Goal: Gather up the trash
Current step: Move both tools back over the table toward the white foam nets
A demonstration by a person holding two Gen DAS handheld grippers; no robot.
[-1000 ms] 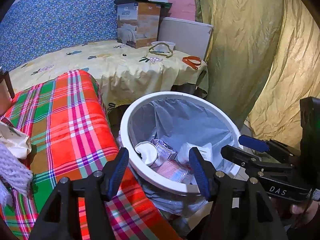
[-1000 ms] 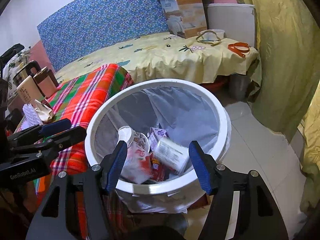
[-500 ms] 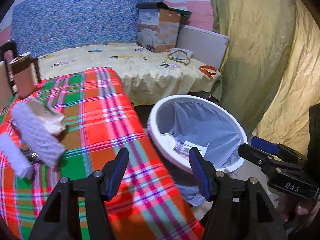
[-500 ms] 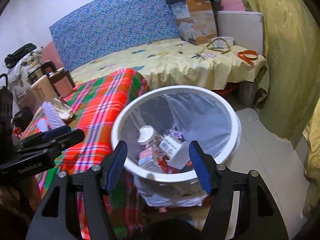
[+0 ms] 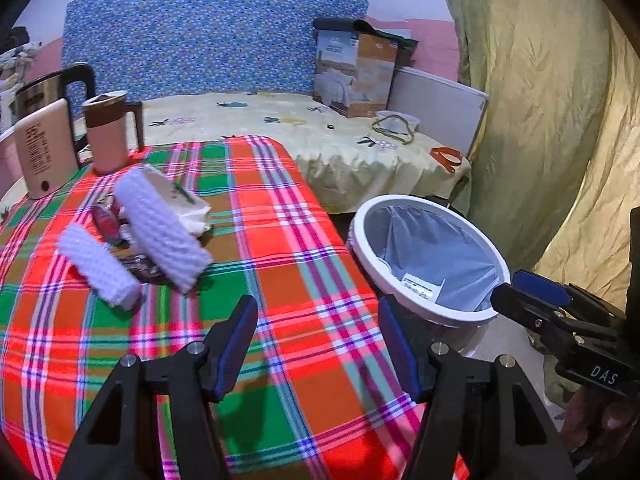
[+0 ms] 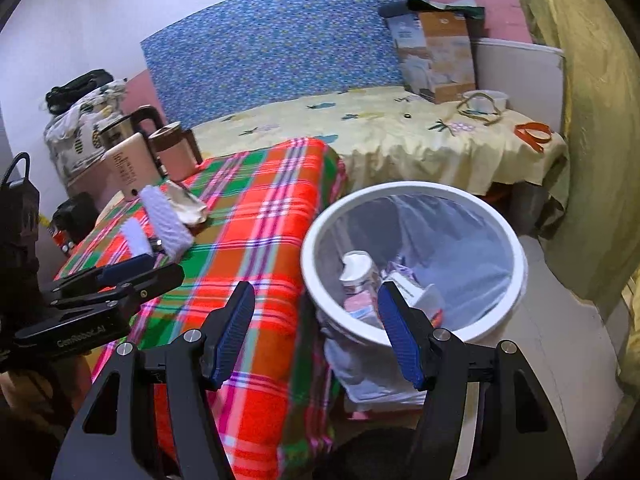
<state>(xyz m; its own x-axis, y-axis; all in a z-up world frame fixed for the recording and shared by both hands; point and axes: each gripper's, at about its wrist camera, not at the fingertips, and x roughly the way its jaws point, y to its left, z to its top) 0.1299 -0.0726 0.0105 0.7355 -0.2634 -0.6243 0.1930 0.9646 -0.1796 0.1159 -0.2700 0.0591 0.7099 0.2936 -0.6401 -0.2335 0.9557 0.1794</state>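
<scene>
— What lies at the left?
— Two white knitted rolls and crumpled wrappers on the plaid surface, near a pink mug.
— And the left gripper?
— Above the cloth, fingers spread, holding nothing.
— Further right?
— The white bin, beside the surface, holds trash. The right gripper hovers at its near rim, fingers spread, empty.

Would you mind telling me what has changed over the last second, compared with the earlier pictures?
The left gripper has swung from over the bin to above the plaid table, now facing the white knitted rolls. The right gripper has drawn back from the bin a little and shifted toward the table edge. Neither took hold of anything. Unchanged: both are open and empty, and the trash lies in the bin.
</scene>
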